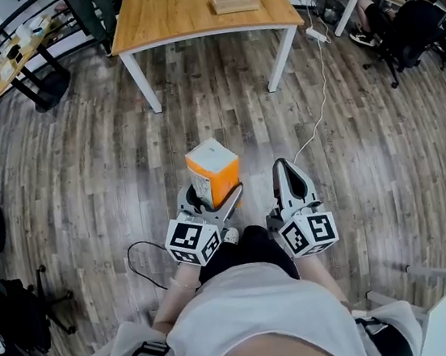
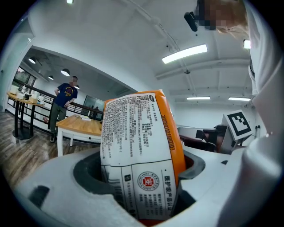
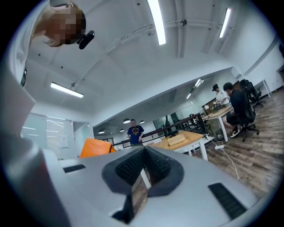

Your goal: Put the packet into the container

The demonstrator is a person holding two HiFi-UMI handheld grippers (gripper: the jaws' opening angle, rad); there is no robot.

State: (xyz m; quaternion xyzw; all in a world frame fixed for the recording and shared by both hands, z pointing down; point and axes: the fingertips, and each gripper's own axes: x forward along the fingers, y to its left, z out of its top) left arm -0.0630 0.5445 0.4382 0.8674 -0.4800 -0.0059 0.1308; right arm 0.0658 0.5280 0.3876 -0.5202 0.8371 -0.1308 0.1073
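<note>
My left gripper (image 1: pixel 214 200) is shut on an orange and white packet (image 1: pixel 213 172), held upright above the wooden floor close to my body. In the left gripper view the packet (image 2: pixel 140 159) fills the gap between the jaws, its white printed face toward the camera. My right gripper (image 1: pixel 290 179) is beside it on the right, shut with nothing between its pads (image 3: pixel 153 168). The packet's orange corner (image 3: pixel 95 147) shows at the left of the right gripper view. A shallow wooden tray-like container (image 1: pixel 235 0) lies on the wooden table (image 1: pixel 185 11) ahead, also seen far off as the container (image 3: pixel 176 139).
The table stands on white legs (image 1: pixel 142 82) across a stretch of wood floor. A white cable (image 1: pixel 320 95) runs from a power strip (image 1: pixel 317 34) toward me. Office chairs (image 1: pixel 407 31) and another desk sit at the right, a bar table (image 1: pixel 21 65) at the left. A person (image 2: pixel 62 104) stands by the far railing.
</note>
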